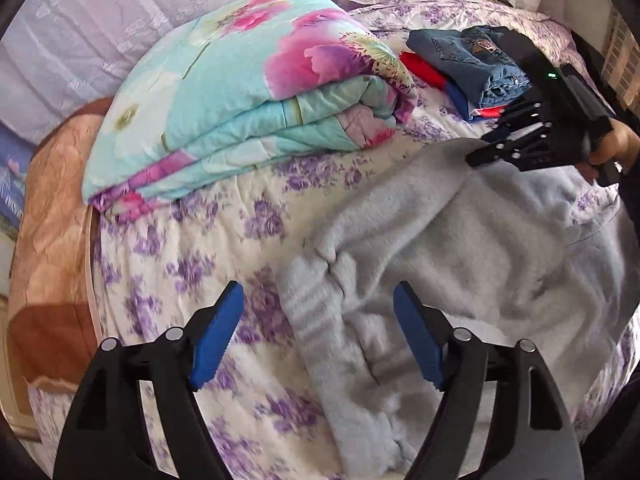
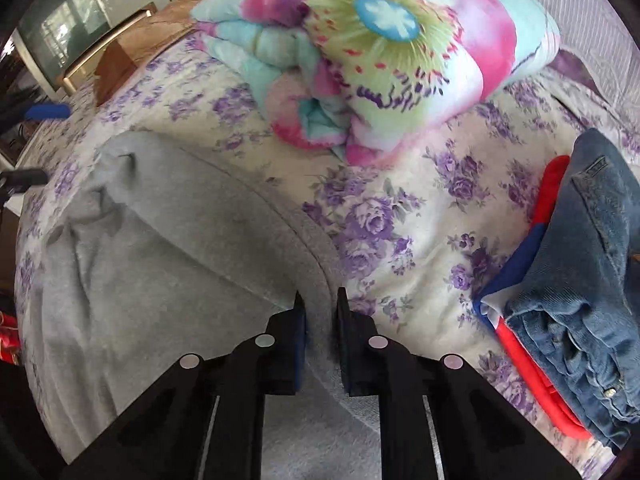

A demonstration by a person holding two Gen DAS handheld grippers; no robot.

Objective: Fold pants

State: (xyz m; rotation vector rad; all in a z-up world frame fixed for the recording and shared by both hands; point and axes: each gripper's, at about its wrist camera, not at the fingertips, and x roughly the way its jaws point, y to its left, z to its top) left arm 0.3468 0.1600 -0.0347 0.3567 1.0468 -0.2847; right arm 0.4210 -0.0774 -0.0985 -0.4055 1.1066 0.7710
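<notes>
A: How will the grey pants [image 2: 160, 264] handle?
B: Soft, light and floppy, I'd judge; best taken at the waistband or a hem. They lie rumpled near the bed's [image 2: 400, 208] front edge.
A: And the jaws?
B: The right gripper [image 2: 320, 320] pinches a grey fold; the left gripper [image 1: 318, 332] hangs open above a leg.
</notes>
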